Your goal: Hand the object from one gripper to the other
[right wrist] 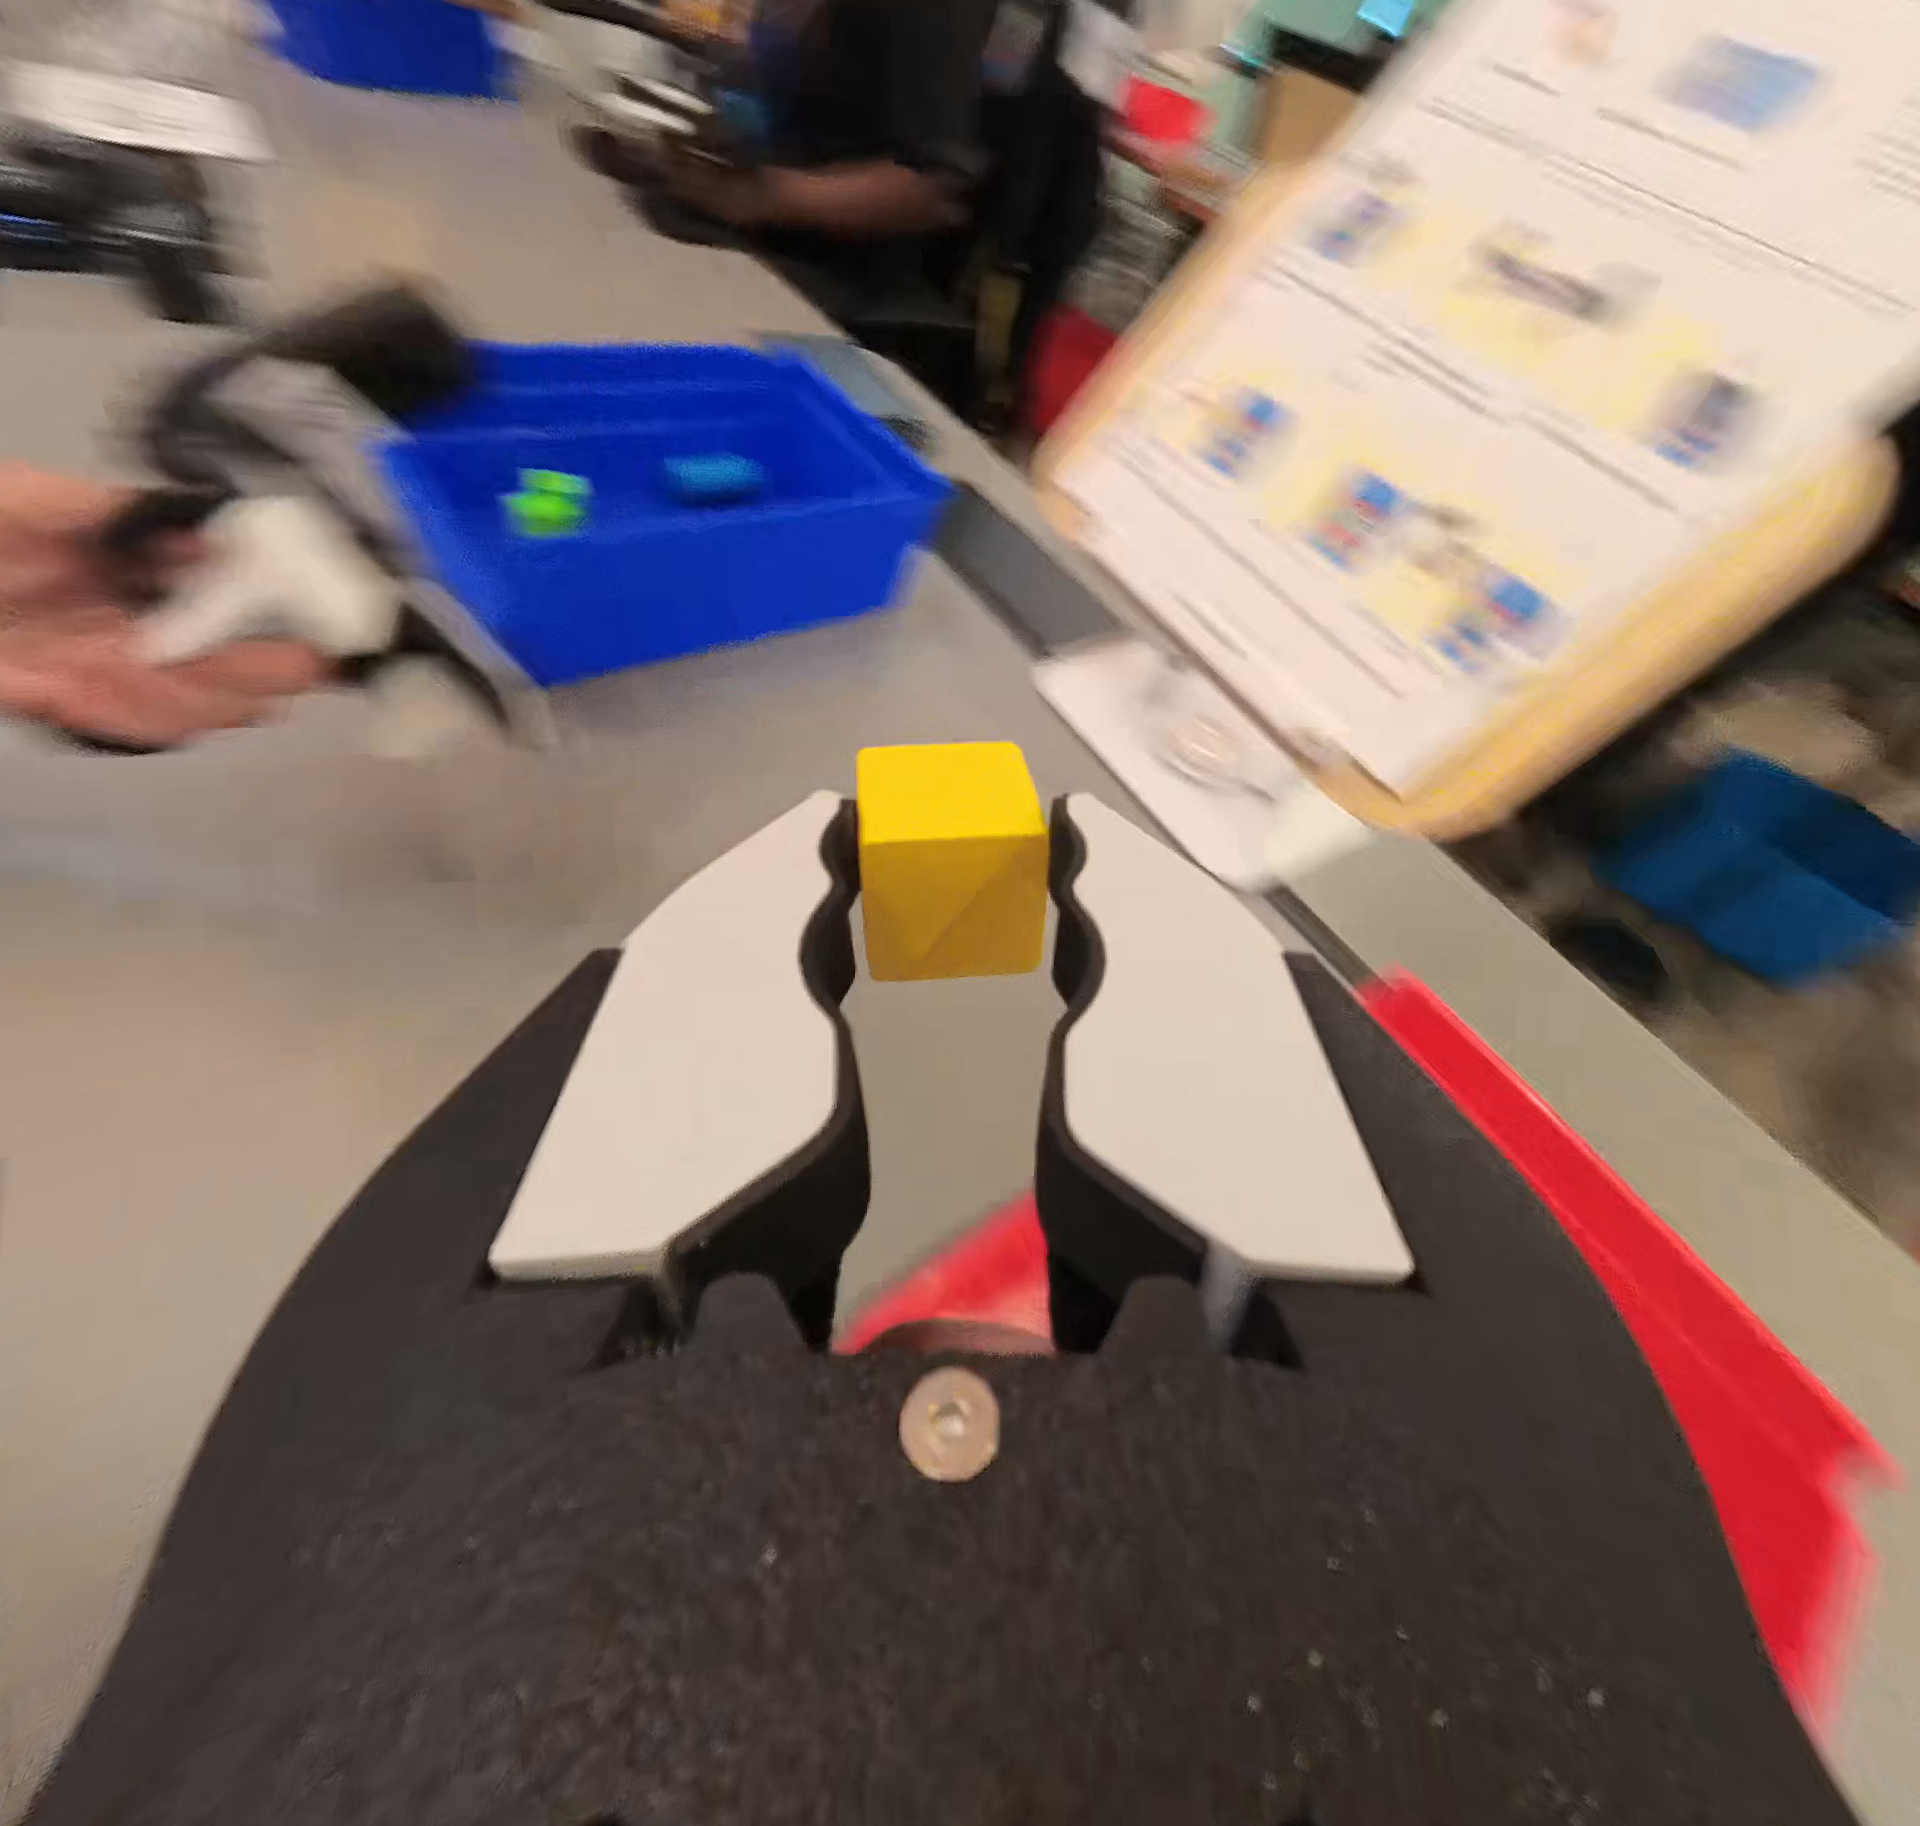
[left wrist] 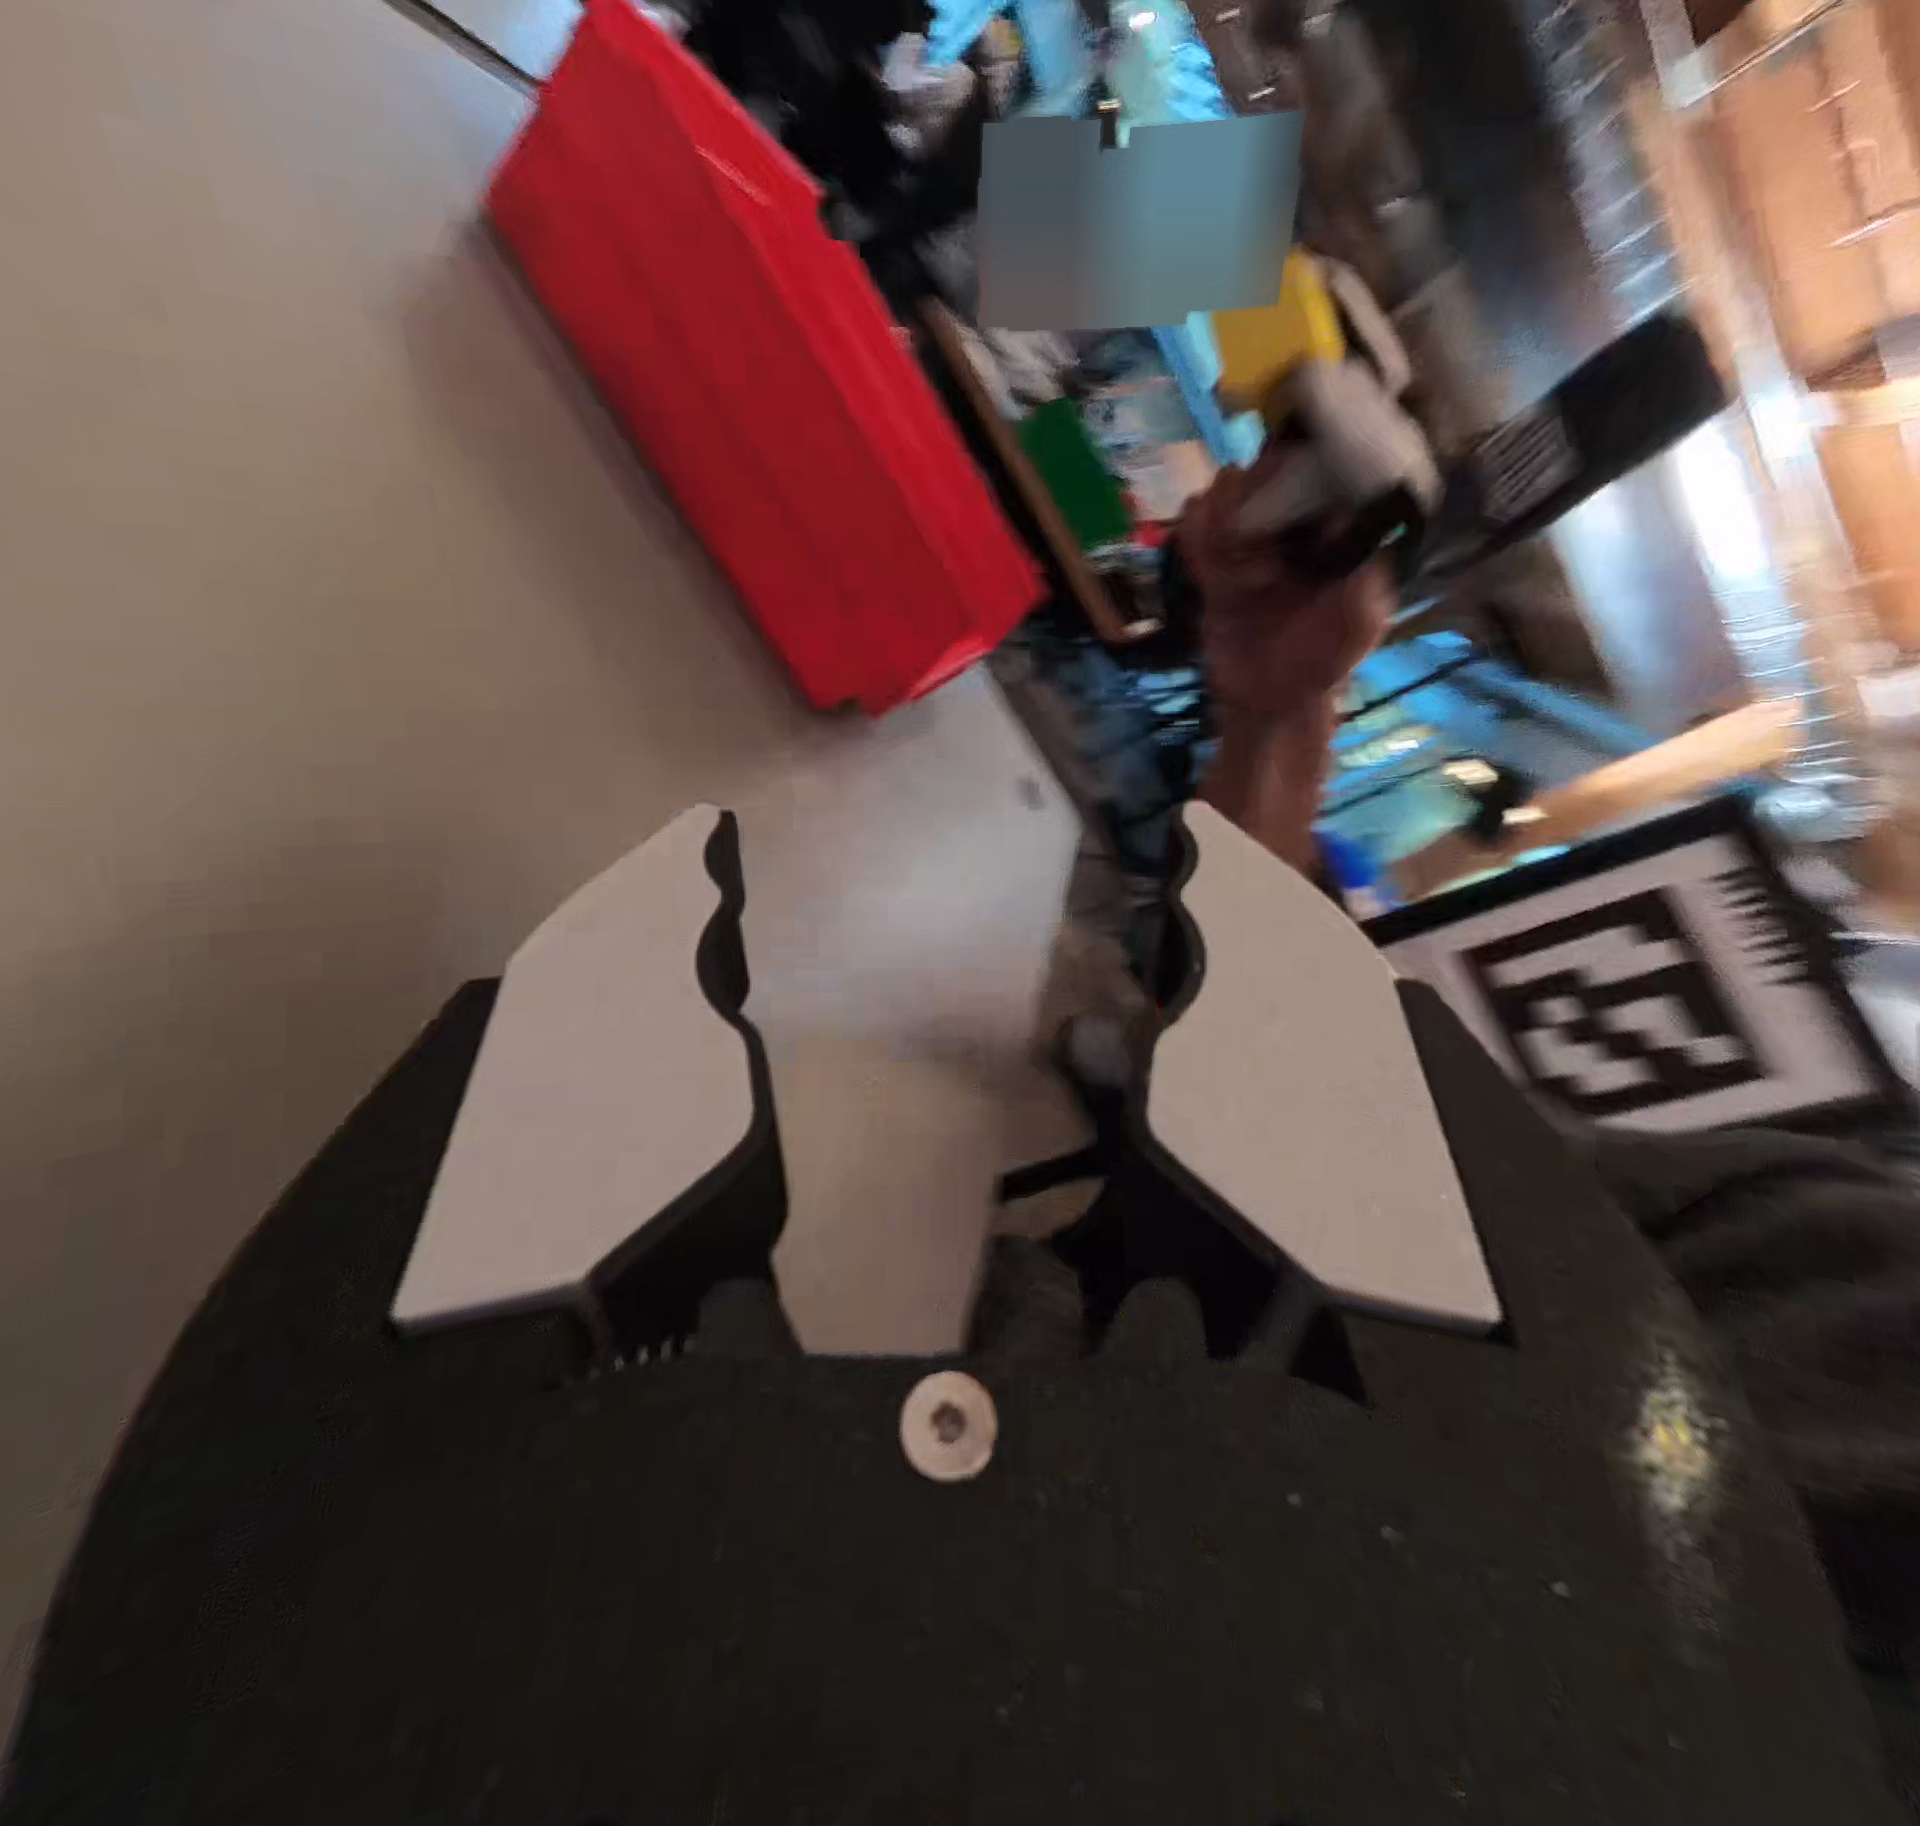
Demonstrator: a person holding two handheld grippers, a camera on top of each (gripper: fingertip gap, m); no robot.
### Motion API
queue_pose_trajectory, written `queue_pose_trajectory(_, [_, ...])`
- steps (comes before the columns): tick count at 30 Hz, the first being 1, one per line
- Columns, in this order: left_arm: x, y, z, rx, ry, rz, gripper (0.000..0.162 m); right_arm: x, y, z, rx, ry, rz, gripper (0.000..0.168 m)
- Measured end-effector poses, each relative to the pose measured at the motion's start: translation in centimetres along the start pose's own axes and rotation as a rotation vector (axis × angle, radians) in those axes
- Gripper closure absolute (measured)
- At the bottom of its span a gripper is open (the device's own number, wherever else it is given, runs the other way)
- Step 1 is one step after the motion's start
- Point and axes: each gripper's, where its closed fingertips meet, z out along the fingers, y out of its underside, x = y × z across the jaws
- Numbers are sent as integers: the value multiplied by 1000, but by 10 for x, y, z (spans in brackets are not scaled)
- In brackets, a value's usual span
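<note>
1. The yellow cube (right wrist: 948,862) sits clamped between the tips of the right gripper (right wrist: 951,857), raised above the grey table (right wrist: 312,945); its flat side faces meet the ridged black pads (right wrist: 1070,893); its top, front and far end stand clear.
2. Handling, as judged: a small, rigid block, probably painted wood or plastic, light and not fragile; smooth faces may slip under a light or skewed pinch; flat parallel sides favour a square grip.
3. Where to take hold, as judged: the free top and bottom faces, or the portion projecting beyond the fingertips, crosswise to the present grip.
4. The left gripper (left wrist: 961,841) holds nothing, its jaws standing well apart; in its view the cube (left wrist: 1273,348) shows far off in the right gripper (left wrist: 1340,426), motion-blurred.
5. Surroundings: a red bin (left wrist: 748,405) on the table near the left gripper; a blue bin (right wrist: 665,519) beyond the cube, holding a green piece (right wrist: 542,509) and a blue piece (right wrist: 715,477); an instruction board (right wrist: 1507,342) to the right.
</note>
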Motion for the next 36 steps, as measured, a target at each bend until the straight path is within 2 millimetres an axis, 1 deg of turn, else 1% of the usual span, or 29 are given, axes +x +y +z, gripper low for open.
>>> queue_pose_trajectory(1, [-5, 14, -9, -3, -71, 59, 85, 28, 13, -13, -57, 105, 44, 134])
queue_pose_trajectory(3, [-9, 34, -25, 11, -147, 126, 85, 74, 57, -34, -232, 286, 126, 134])
queue_pose_trajectory(4, [-10, 41, -32, 22, -169, 141, 87, 93, 82, -43, -328, 364, 154, 134])
queue_pose_trajectory(5, [-11, 48, -37, 27, -186, 147, 89, 105, 108, -50, -422, 408, 203, 134])
queue_pose_trajectory(7, [-15, 59, -44, 19, -203, 137, 90, 116, 154, -57, -577, 432, 330, 134])
queue_pose_trajectory(9, [-16, 65, -45, 1, -188, 117, 90, 123, 191, -60, -703, 460, 416, 134])
queue_pose_trajectory(10, [-15, 65, -45, -1, -178, 113, 91, 123, 207, -59, -760, 460, 453, 134])
queue_pose_trajectory(12, [-15, 67, -45, -16, -175, 115, 92, 122, 229, -54, -847, 454, 487, 134])
queue_pose_trajectory(16, [-16, 68, -47, -42, -192, 152, 93, 124, 253, -48, -967, 486, 452, 134])
queue_pose_trajectory(21, [-12, 65, -50, -51, -193, 191, 94, 126, 278, -48, -1118, 509, 420, 134])
queue_pose_trajectory(25, [-14, 67, -49, -70, -194, 203, 94, 132, 291, -47, -1201, 498, 398, 134])
queue_pose_trajectory(28, [-15, 69, -47, -83, -196, 211, 94, 132, 298, -44, -1227, 483, 416, 134])
queue_pose_trajectory(30, [-16, 70, -47, -90, -204, 221, 94, 133, 302, -44, -1233, 495, 421, 134])
queue_pose_trajectory(34, [-19, 69, -47, -91, -218, 225, 93, 133, 300, -45, -1222, 492, 400, 133])
queue_pose_trajectory(35, [-20, 68, -48, -86, -216, 222, 93, 133, 296, -47, -1214, 492, 393, 129])
queue_pose_trajectory(36, [-19, 67, -49, -79, -215, 218, 93, 135, 287, -51, -1201, 509, 379, 123])
